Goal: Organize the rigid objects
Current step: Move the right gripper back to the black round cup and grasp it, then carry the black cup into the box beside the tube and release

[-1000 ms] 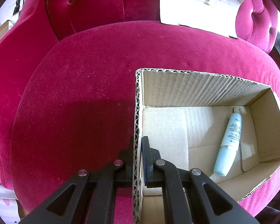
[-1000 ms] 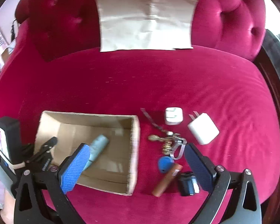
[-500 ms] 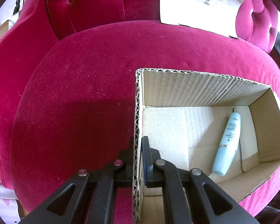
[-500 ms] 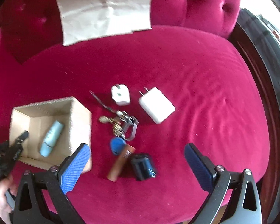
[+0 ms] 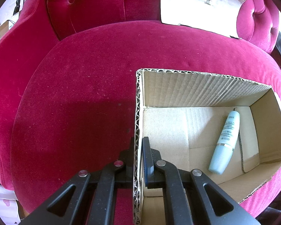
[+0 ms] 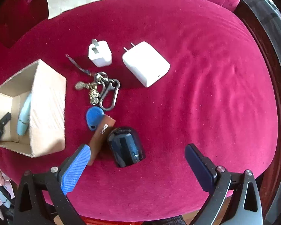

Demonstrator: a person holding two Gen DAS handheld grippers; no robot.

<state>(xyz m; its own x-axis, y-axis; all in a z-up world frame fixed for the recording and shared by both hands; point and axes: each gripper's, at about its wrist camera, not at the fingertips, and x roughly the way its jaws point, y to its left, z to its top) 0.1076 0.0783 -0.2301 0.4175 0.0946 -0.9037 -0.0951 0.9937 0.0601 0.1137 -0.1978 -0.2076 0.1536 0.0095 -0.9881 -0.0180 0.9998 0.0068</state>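
Observation:
My left gripper [image 5: 138, 146] is shut on the left wall of an open cardboard box [image 5: 202, 95], which holds a pale blue tube [image 5: 224, 142]. The box [image 6: 46, 108] and tube [image 6: 24, 116] also show at the left of the right wrist view. My right gripper [image 6: 138, 153] is open and empty, above a black rounded case [image 6: 126, 146] and next to a brown stick [image 6: 101, 136]. Beyond lie a blue fob [image 6: 94, 117], a key bunch with a carabiner [image 6: 103, 90], a small white plug [image 6: 99, 53] and a large white charger [image 6: 146, 63].
Everything rests on a pink velvet sofa seat [image 6: 206, 75]. A flat sheet of cardboard [image 5: 200, 5] leans on the backrest. The sofa's dark wooden edge [image 6: 267, 37] runs along the right.
My right gripper has moved right from over the box and come down toward the loose objects, which look larger. The left gripper and the box have not moved.

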